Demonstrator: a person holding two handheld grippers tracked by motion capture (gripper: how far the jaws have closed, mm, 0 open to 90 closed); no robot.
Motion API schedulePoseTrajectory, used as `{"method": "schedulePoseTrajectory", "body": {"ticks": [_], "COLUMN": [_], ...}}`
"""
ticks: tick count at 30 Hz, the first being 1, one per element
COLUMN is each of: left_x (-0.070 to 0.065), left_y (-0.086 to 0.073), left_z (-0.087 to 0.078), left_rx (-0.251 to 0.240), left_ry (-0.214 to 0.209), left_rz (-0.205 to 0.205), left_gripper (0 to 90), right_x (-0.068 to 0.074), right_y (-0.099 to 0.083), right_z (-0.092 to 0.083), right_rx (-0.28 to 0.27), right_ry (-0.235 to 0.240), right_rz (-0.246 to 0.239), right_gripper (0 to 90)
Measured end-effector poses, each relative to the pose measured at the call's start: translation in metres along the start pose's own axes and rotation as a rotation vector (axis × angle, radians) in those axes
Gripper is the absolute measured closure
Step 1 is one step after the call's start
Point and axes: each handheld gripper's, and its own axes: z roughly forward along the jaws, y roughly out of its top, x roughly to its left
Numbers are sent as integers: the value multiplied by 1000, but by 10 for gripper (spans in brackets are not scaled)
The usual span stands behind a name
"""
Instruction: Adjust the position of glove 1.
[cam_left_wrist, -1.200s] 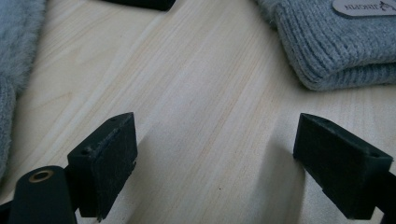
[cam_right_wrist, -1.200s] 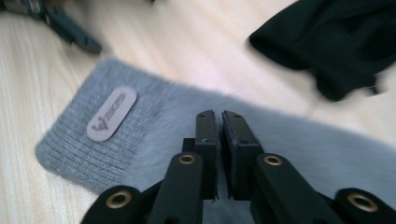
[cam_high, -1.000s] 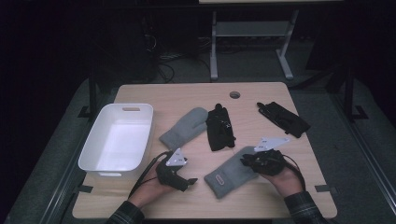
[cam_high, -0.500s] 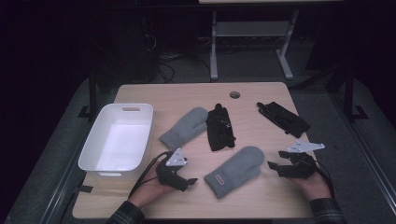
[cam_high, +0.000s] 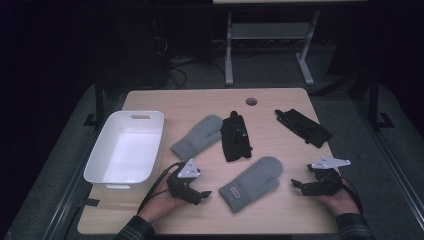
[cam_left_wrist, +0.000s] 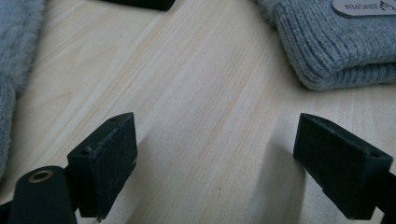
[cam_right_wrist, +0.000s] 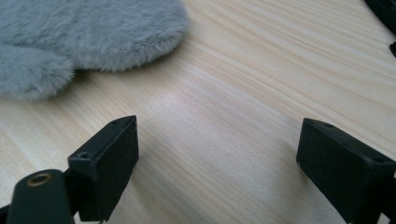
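Observation:
A grey mitten (cam_high: 252, 182) lies flat near the front of the wooden table (cam_high: 280, 220), cuff and label toward me. My left gripper (cam_high: 200, 194) rests to its left, open over bare wood; in the left gripper view (cam_left_wrist: 215, 158) the mitten's ribbed cuff (cam_left_wrist: 336, 42) lies ahead to the right. My right gripper (cam_high: 299, 186) sits right of the mitten, apart from it. Its jaws have just been opening and stand wide with nothing between them (cam_right_wrist: 217, 163); the mitten's fluffy tip (cam_right_wrist: 93, 32) lies ahead to the left.
A second grey mitten (cam_high: 197, 136) and a black glove (cam_high: 235, 136) lie mid-table. Another black glove (cam_high: 304, 126) lies at the back right. A white tub (cam_high: 117, 181) stands at the left edge. A round hole (cam_high: 251, 101) marks the table's far side.
My right gripper has left the near mitten's tip and moved right and down toward the table's right edge, its jaws opening. The mitten stays flat. The left gripper has not moved.

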Motion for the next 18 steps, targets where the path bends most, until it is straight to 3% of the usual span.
{"method": "schedulePoseTrajectory", "body": {"ticks": [4, 7, 13, 18], "left_x": [0, 3, 9, 18], "left_y": [1, 7, 23, 36], "left_z": [0, -2, -9, -9], "left_rx": [10, 61, 31, 26], "left_ry": [-3, 9, 20, 60], "left_rz": [-6, -18, -55, -74], "left_gripper": [127, 141, 140, 139], "right_x": [1, 1, 1, 1], "right_y": [0, 0, 0, 0], "right_z": [1, 1, 1, 1], "right_rx": [4, 5, 5, 5], "right_ry": [-4, -6, -7, -7], "right_rz": [9, 11, 12, 12], "right_gripper": [114, 112, 111, 111]}}
